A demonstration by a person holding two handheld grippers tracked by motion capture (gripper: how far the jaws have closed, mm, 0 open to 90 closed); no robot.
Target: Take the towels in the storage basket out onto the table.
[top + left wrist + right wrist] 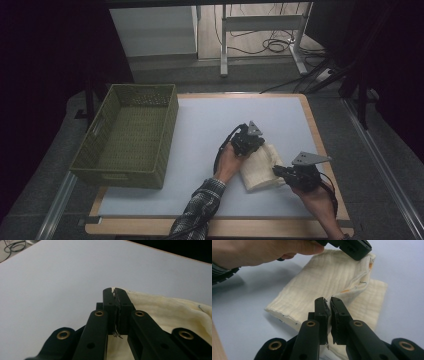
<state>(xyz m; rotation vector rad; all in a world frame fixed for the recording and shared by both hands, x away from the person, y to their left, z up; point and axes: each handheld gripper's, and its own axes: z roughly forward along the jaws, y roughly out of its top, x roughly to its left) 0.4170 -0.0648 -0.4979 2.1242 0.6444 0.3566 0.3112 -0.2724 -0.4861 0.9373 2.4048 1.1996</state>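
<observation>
You have the cream cloth (260, 169) lying folded on the right half of the counter (200, 145), well apart from the green basket (131, 135), and you hold it at two edges, probably to lift a layer and fold it over. Your left gripper (115, 293) has its fingers clamped on the far edge; your right gripper (329, 302) pinches a raised fold at the near side. Both forearms come in low, with the fingers angled down toward the cloth.
</observation>
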